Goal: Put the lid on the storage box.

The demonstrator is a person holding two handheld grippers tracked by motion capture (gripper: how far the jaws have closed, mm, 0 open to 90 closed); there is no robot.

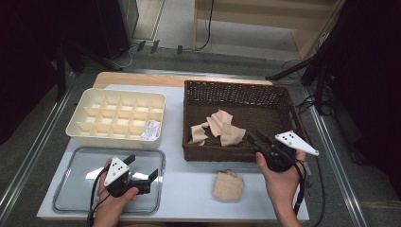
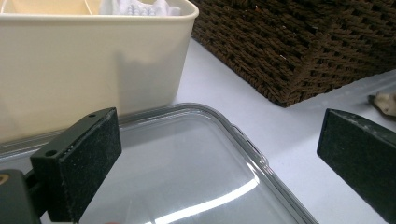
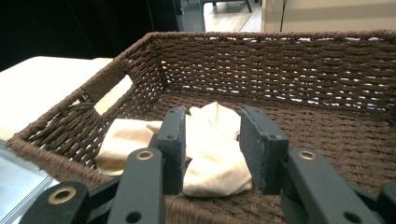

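While right gripper jaws part-open, empty, over basket: beige cloths crumpled; left gripper jaws wide, empty.

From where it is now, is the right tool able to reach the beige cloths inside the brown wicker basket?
Probably yes. The right tool is at the brown wicker basket's near rim, jaws open, aimed at the beige cloths, with nothing between them.

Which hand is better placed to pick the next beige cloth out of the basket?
Right. The right gripper sits at the near rim of the basket, jaws apart and aimed at the beige cloths. The left gripper hovers over the clear tray, well away from them.
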